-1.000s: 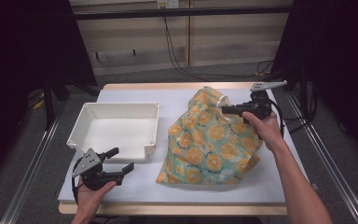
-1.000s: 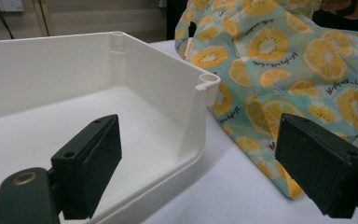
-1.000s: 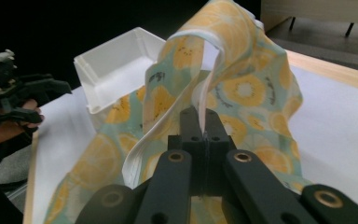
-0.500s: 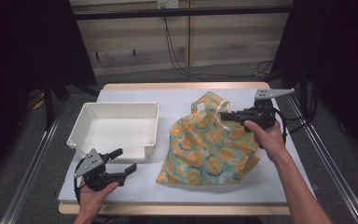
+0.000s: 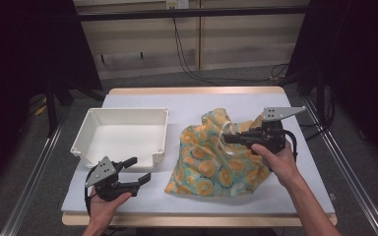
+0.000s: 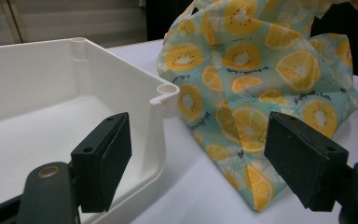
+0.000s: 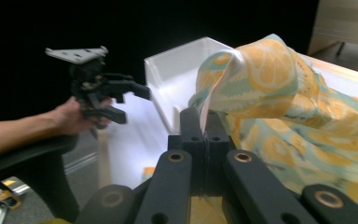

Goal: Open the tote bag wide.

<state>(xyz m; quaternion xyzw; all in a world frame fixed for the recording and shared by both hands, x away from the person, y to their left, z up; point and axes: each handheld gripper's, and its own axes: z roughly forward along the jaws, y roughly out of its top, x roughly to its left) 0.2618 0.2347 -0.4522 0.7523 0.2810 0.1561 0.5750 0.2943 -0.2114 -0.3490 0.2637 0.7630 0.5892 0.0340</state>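
The right gripper [image 5: 232,138] is clamped tight on a pale edge of the teal fabric bag printed with orange and kiwi slices [image 5: 216,160]; in the right gripper view its jaws meet on the fabric [image 7: 261,79], which rises above them in a folded peak. The bag's lower part lies spread on the white-topped bench [image 5: 187,105], right of the white rectangular plastic tray [image 5: 123,132]. The left gripper [image 5: 140,169] hangs wide apart near the bench's front left, holding nothing; in its own view the tray's corner [image 6: 165,93] and the bag [image 6: 261,70] show between the jaws. Compared with half a second ago, the right gripper has drawn the pinched edge lower and nearer the person, and the bag has slumped flatter. The left gripper has barely shifted.
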